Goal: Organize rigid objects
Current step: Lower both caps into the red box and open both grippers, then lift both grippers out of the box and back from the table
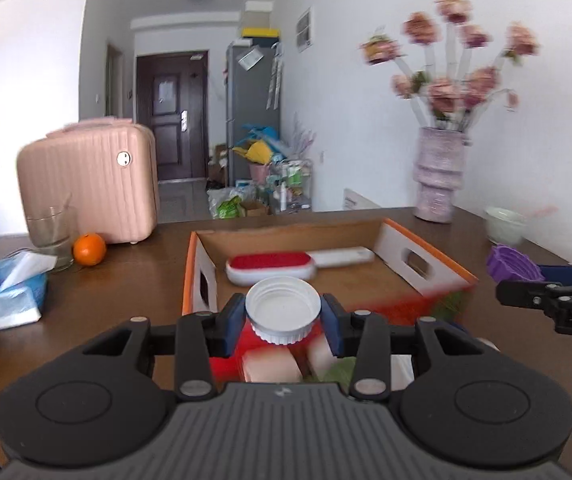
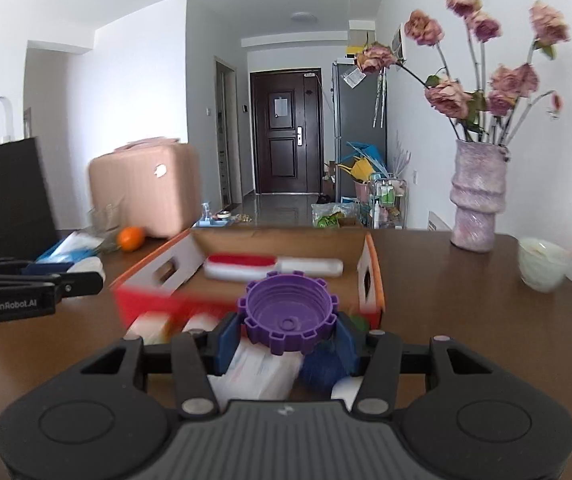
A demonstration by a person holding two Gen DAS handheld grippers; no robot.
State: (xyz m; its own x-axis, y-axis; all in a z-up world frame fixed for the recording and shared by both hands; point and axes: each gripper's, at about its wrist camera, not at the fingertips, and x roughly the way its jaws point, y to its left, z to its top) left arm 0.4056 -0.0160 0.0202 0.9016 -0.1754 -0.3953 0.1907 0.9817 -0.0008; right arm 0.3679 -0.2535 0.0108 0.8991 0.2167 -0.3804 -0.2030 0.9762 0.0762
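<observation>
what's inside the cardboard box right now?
Inside the cardboard box, one thing shows: a lint brush with a red pad and white handle, lying flat on the floor. The near part of the floor is hidden behind the front wall and the held caps.

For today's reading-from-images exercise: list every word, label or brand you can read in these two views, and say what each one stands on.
"GenRobot.AI": on the side of the left gripper, right wrist view.
"DA": cut off at the frame edge, on the right gripper, left wrist view.
Papers on the door and fridge: too small to read.
Cardboard box front: blurred.
</observation>
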